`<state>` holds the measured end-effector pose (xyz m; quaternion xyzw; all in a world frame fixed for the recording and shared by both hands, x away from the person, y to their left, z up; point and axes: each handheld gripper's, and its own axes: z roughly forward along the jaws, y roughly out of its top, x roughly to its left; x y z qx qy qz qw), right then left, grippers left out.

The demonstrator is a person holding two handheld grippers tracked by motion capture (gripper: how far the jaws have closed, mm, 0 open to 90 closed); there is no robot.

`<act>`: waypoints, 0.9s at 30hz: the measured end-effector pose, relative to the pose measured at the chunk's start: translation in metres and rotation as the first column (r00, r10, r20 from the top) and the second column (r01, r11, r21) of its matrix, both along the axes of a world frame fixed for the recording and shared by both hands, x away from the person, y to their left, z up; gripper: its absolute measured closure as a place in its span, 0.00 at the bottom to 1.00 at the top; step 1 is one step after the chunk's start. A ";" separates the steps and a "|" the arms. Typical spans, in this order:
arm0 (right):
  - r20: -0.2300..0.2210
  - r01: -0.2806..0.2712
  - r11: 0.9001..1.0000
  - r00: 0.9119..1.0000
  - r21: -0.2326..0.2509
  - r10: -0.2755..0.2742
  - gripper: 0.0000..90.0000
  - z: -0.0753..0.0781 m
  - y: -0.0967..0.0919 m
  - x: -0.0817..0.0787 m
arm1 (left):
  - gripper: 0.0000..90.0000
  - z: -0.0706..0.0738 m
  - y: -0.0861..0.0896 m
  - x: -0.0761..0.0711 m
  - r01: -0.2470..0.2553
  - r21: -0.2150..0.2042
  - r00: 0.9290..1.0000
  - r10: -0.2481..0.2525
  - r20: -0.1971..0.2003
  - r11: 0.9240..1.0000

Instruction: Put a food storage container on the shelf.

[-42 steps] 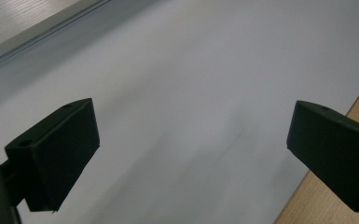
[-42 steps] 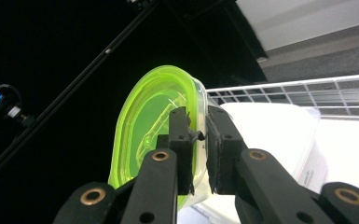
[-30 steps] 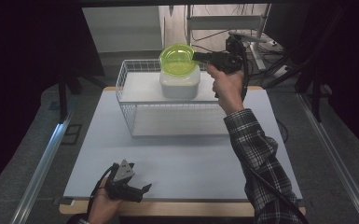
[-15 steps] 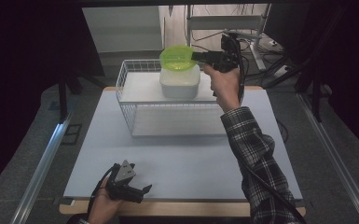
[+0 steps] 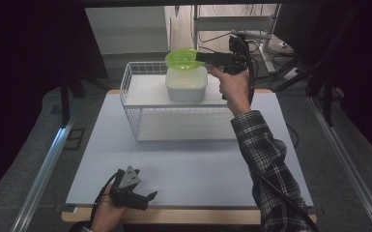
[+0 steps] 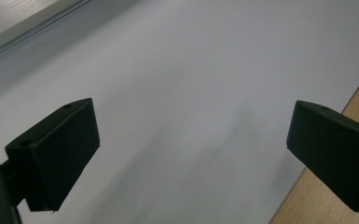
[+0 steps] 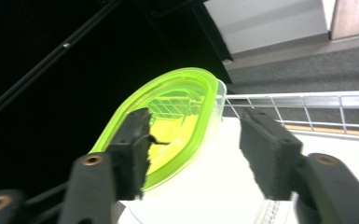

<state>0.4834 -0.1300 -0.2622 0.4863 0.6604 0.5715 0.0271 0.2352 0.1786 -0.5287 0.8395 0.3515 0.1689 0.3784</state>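
The green lid (image 5: 182,58) lay on top of the white container (image 5: 186,83), which stood on the upper shelf of the wire rack (image 5: 130,92) at the table's twelve o'clock. The right gripper (image 5: 199,57) reached in level from three o'clock; its jaws had just been opening and stood apart, no longer pressing on the lid's rim between them. At seven o'clock the left gripper (image 5: 150,196) rested on the white table mat (image 5: 198,164), jaws wide apart with nothing between them.
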 end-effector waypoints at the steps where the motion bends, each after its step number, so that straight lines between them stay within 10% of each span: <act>1: 0.015 -0.018 1.000 1.000 0.004 0.017 0.39 0.000 -0.002 0.000 | 0.02 0.000 0.000 0.000 0.000 0.000 1.000 0.000 0.000 1.000; 16: 0.158 -0.110 0.988 0.979 -0.108 0.126 0.17 -0.010 -0.010 -0.024 | 0.02 0.000 -0.001 0.000 0.000 0.004 1.000 0.000 0.002 1.000; 27: 0.172 -0.138 0.983 0.972 -0.124 0.158 0.15 -0.021 -0.015 -0.038 | 0.02 0.000 -0.001 0.000 -0.002 0.001 1.000 0.002 0.002 1.000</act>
